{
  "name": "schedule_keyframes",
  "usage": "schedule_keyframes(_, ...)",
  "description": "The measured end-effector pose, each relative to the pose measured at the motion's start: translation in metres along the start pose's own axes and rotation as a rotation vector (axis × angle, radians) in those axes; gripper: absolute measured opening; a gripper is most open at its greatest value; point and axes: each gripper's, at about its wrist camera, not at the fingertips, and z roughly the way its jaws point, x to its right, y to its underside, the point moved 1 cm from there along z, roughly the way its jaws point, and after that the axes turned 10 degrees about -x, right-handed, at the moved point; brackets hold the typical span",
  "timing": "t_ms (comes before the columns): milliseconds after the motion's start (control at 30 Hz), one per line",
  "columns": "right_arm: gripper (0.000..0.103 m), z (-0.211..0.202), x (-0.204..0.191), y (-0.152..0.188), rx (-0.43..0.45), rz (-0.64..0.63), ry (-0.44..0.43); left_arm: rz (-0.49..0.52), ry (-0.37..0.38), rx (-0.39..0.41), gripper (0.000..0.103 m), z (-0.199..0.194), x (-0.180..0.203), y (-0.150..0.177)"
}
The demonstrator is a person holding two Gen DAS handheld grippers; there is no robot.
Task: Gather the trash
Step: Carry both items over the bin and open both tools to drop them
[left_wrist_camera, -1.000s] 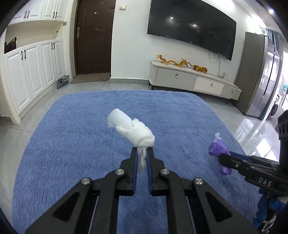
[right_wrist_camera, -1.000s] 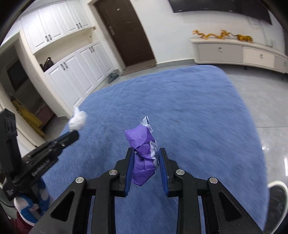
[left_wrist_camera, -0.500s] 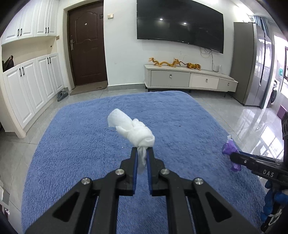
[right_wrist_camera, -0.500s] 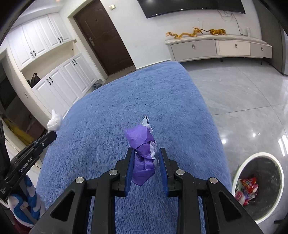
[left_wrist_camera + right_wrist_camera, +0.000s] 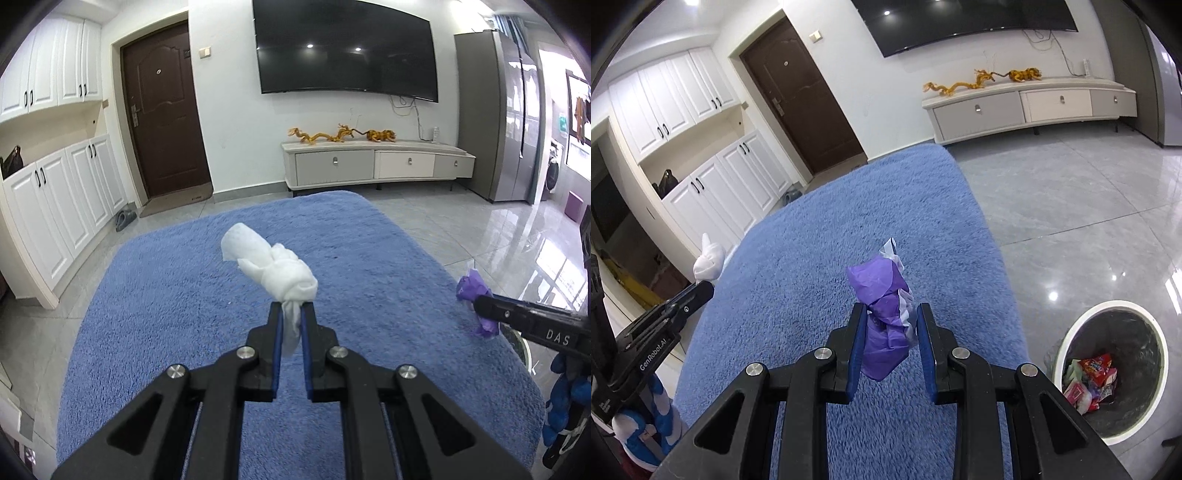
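My left gripper (image 5: 292, 308) is shut on a crumpled white tissue (image 5: 273, 266) and holds it above the blue rug (image 5: 177, 295). My right gripper (image 5: 891, 314) is shut on a crumpled purple wrapper (image 5: 884, 317), also above the rug. A white-rimmed trash bin (image 5: 1110, 369) with several colourful wrappers inside stands on the grey floor at the lower right of the right wrist view. The right gripper with the purple wrapper (image 5: 474, 291) shows at the right edge of the left wrist view. The left gripper with the tissue (image 5: 709, 258) shows at the left of the right wrist view.
A low TV cabinet (image 5: 376, 166) stands at the far wall under a wall TV (image 5: 347, 48). A dark door (image 5: 162, 122) and white cupboards (image 5: 55, 199) are at the left. A grey fridge (image 5: 495, 125) is at the right. Glossy grey tile floor (image 5: 1071, 206) surrounds the rug.
Both grippers have lifted and swung right with their loads. The bin has come further into the right wrist view, and the views tilt up to show more of the room.
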Motion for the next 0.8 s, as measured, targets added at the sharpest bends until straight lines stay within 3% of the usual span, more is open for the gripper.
schedule_keyframes(500, 0.027, -0.049, 0.044, 0.019, 0.104, 0.105, 0.051, 0.190, 0.016, 0.036, 0.009, -0.015, 0.083, -0.009)
schedule_keyframes(800, 0.027, -0.066, 0.099, 0.028, 0.141, 0.219, 0.117, 0.300, 0.057, 0.035, 0.009, -0.004, 0.144, -0.022)
